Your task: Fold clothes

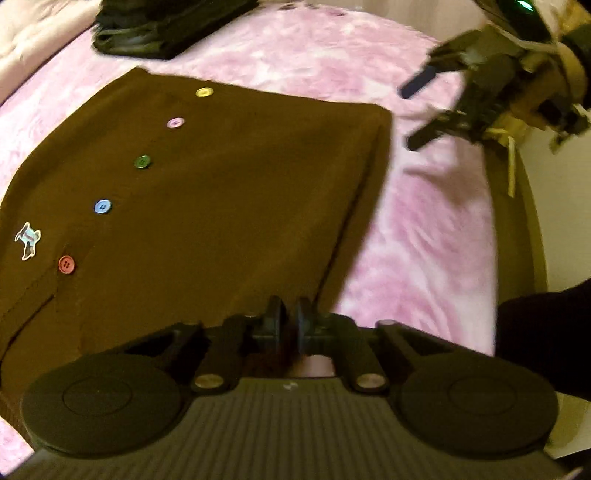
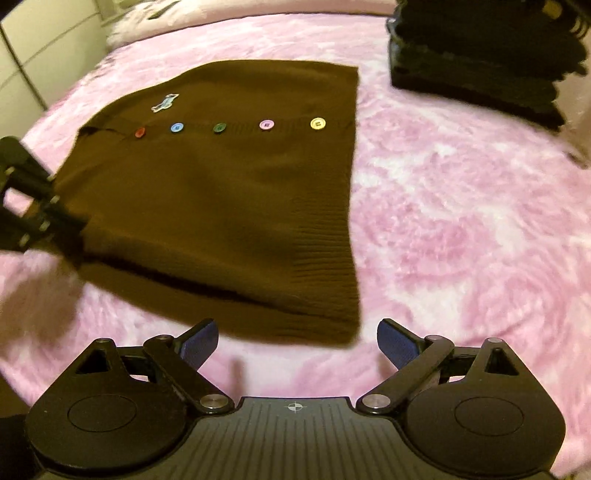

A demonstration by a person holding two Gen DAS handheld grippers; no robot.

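A brown knit cardigan [image 1: 221, 203] [image 2: 221, 184] lies flat on the pink blanket [image 1: 424, 240] [image 2: 461, 221]. It has a row of coloured buttons [image 2: 219, 127] and a small dog patch [image 2: 165, 102]. My left gripper [image 1: 290, 321] sits at the cardigan's near edge with its jaws closed together, and brown fabric shows between the pads. The right wrist view shows it [image 2: 62, 214] meeting the garment's left edge. My right gripper [image 2: 295, 343] is open over the blanket, just short of the ribbed hem corner, with nothing between its blue pads. It appears blurred [image 1: 421, 109] in the left wrist view.
A stack of dark folded clothes [image 1: 166, 29] [image 2: 480, 66] sits on the blanket beyond the cardigan. A person's dark sleeve [image 1: 546, 332] is at the right edge. White furniture [image 2: 37, 48] stands past the bed's far left.
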